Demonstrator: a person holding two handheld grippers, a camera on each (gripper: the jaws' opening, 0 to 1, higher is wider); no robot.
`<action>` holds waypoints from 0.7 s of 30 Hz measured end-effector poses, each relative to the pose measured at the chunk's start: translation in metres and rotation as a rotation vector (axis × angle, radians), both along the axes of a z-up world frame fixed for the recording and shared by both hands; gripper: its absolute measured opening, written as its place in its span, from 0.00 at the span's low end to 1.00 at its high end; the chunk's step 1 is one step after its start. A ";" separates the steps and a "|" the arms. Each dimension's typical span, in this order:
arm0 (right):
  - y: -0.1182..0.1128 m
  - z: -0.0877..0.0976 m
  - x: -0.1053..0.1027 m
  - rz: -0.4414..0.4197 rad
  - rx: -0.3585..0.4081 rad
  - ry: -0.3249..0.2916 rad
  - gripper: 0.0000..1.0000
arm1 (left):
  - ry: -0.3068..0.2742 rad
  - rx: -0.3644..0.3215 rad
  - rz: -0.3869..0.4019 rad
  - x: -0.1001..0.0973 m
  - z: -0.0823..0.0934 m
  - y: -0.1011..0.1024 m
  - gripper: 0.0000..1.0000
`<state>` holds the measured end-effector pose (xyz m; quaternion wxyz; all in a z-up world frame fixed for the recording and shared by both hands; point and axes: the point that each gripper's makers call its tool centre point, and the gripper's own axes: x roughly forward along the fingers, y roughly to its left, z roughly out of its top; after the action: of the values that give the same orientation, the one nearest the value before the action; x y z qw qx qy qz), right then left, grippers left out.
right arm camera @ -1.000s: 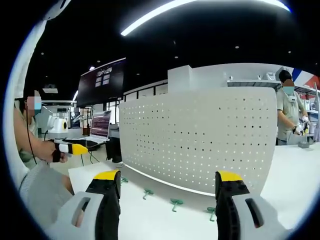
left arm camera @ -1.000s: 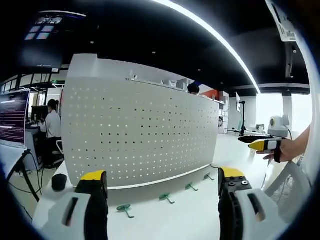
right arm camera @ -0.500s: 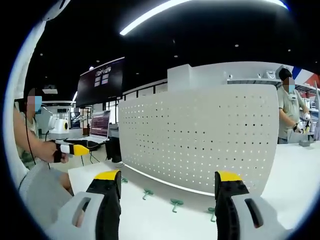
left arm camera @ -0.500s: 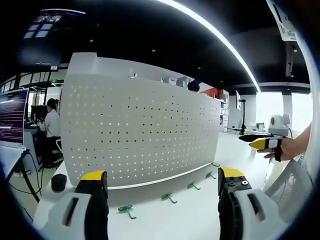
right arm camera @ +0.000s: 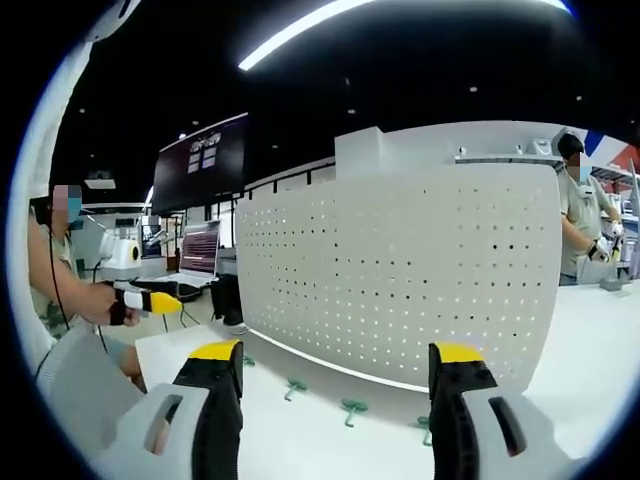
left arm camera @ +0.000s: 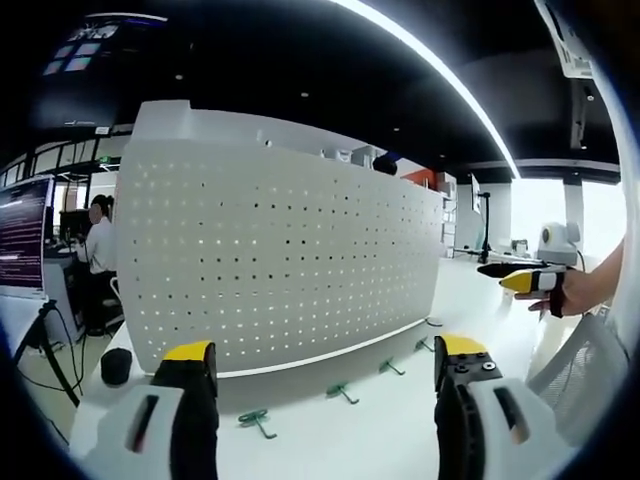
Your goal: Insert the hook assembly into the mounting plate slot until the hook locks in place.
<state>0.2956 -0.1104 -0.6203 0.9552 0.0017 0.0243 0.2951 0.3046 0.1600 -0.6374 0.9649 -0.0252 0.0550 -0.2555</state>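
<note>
Small green plastic hooks [left arm camera: 342, 392] [right arm camera: 352, 407], lying in a row on white table [left arm camera: 400, 430] [right arm camera: 330, 440] before upright white perforated mounting plate [left arm camera: 270, 270] [right arm camera: 400, 280]. Left claw [left arm camera: 315, 358] and right claw [right arm camera: 328, 353] both spread apart, empty, short of hooks.

White desk [left arm camera: 400, 430], plain top. White perforated mounting plate [left arm camera: 270, 260] stands upright on it. Small green hooks lie on the desk in a row just in front of the plate's base: one [left arm camera: 253, 419], next [left arm camera: 340, 391], another [right arm camera: 352, 407]. Dark round object [left arm camera: 116, 366] sits by the plate's left end.
</note>
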 end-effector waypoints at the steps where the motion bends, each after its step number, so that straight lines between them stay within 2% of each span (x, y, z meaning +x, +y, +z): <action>1: 0.000 0.000 0.000 0.001 0.001 0.001 0.73 | 0.000 0.006 0.002 0.001 0.000 0.001 0.92; 4: 0.002 -0.001 0.000 0.005 -0.002 0.005 0.73 | 0.015 0.045 -0.003 0.005 -0.005 0.003 0.92; 9: 0.003 -0.002 0.001 0.006 0.001 0.006 0.73 | 0.021 0.070 -0.012 0.011 -0.008 0.007 0.92; 14: 0.004 -0.004 0.003 0.004 0.012 0.012 0.72 | 0.055 0.123 -0.037 0.017 -0.022 0.007 0.91; 21: 0.005 -0.006 0.003 0.004 0.014 0.017 0.72 | 0.077 0.175 -0.068 0.025 -0.032 0.011 0.90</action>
<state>0.2982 -0.1056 -0.6264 0.9543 0.0110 0.0305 0.2969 0.3300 0.1708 -0.6689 0.9515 0.0511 0.1148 -0.2810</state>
